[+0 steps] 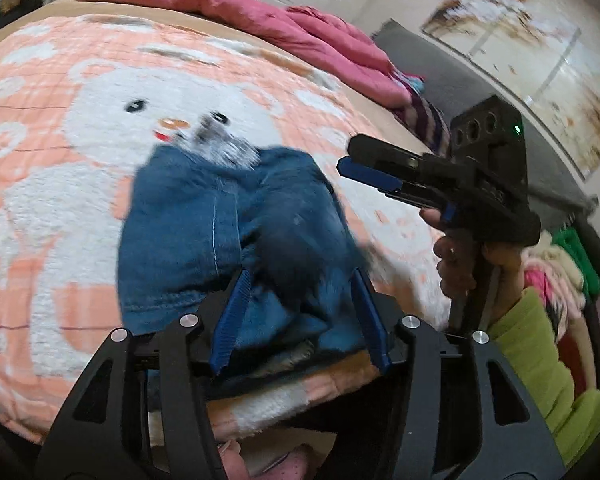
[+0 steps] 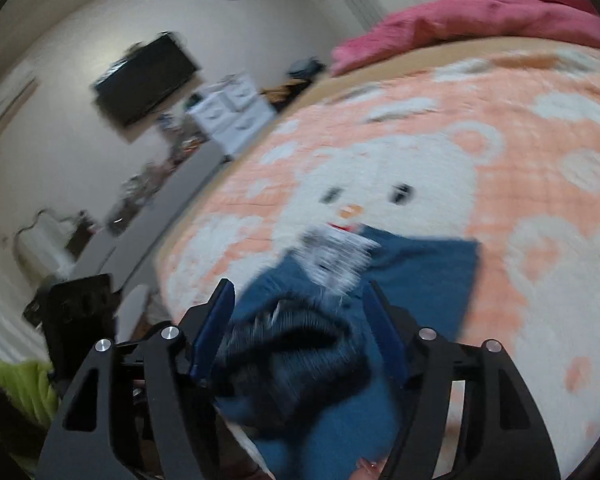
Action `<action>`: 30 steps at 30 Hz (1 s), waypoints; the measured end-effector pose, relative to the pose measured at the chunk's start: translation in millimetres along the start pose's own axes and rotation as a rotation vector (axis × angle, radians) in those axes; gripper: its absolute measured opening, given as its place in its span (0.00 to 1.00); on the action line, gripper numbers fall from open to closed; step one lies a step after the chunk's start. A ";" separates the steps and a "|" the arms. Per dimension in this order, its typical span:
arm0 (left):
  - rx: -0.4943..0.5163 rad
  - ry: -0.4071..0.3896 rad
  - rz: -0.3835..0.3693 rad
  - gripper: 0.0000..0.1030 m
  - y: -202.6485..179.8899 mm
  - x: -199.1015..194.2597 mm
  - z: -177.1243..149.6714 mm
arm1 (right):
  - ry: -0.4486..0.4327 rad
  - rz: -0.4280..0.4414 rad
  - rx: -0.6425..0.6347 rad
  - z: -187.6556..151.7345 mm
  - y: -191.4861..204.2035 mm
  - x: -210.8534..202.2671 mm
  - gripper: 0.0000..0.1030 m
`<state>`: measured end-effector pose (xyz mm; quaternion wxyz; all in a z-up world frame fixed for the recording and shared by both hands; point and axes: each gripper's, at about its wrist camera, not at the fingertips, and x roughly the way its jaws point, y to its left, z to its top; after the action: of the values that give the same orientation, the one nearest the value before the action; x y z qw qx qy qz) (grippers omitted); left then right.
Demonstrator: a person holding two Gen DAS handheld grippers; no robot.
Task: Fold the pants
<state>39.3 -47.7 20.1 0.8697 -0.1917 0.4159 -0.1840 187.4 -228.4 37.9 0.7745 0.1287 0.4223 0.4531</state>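
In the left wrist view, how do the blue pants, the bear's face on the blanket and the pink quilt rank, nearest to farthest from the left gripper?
From the left gripper:
1. Blue pants: between and just ahead of its fingers.
2. Bear's face: on the blanket, beyond the pants, centre-left.
3. Pink quilt: bunched along the bed's far edge, at the top.

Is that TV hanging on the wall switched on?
No. In the right wrist view the TV on the white wall shows only a plain dark screen, with no picture on it.
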 end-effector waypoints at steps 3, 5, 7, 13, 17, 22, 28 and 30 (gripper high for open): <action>0.033 0.034 -0.012 0.42 -9.0 13.9 -7.5 | 0.015 -0.091 -0.008 -12.4 3.4 -1.6 0.64; 0.069 0.044 -0.004 0.42 -13.0 17.5 -12.1 | 0.020 -0.114 -0.028 -16.2 11.9 -0.3 0.64; 0.092 0.059 -0.010 0.42 -16.0 18.9 -14.0 | 0.030 -0.143 -0.059 -17.4 21.6 3.6 0.65; 0.113 0.061 -0.037 0.44 -13.0 -0.7 -12.4 | 0.149 -0.306 -0.142 -28.7 21.8 27.3 0.67; 0.111 -0.012 0.040 0.49 -2.0 -25.9 -4.4 | 0.163 -0.374 -0.173 -41.0 15.9 25.2 0.67; 0.066 -0.014 0.139 0.45 14.2 -11.6 6.0 | 0.170 -0.400 -0.192 -52.5 17.1 21.3 0.68; 0.146 0.001 0.213 0.33 2.6 -1.4 -9.9 | 0.107 -0.340 -0.161 -44.3 30.6 -8.3 0.70; 0.159 0.003 0.220 0.33 0.8 -4.9 -13.5 | 0.054 -0.284 -0.137 -31.9 36.6 -18.7 0.70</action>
<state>25.8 -47.1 15.0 0.8965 -0.0750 0.4198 -0.1204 136.7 -229.1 49.8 0.8262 0.0025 0.4249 0.3700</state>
